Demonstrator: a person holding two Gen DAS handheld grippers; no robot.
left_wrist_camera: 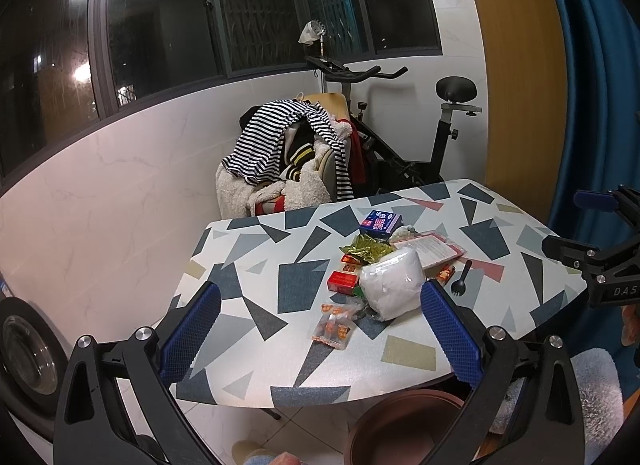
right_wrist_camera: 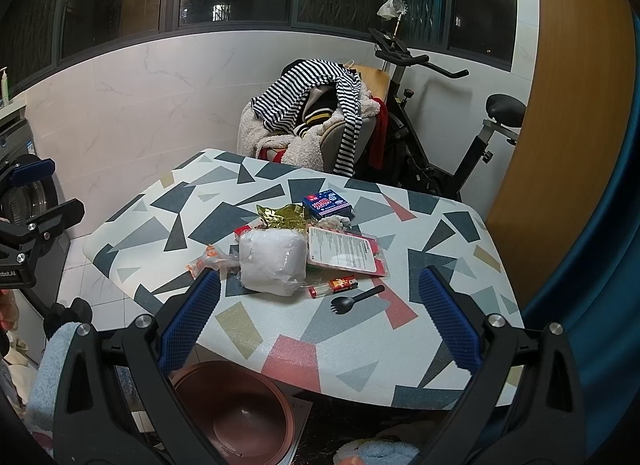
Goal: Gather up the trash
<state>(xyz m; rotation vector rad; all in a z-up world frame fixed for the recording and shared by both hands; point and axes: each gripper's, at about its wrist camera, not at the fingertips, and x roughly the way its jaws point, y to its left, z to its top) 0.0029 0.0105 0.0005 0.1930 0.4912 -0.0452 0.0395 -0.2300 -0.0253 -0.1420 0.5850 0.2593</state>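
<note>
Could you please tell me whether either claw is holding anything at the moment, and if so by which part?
Nothing is held. The left claw and right claw are both open and empty, short of the trash pile on the table.

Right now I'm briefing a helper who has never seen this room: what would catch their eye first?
Probably the table with its bold triangle pattern, and the litter heaped mid-table: a white plastic bag, a gold wrapper, a blue box and a black spork nearest the right claw. Behind it, a chair piled with striped clothes stands beside an exercise bike. A brown bin waits on the floor below the near edge.
</note>
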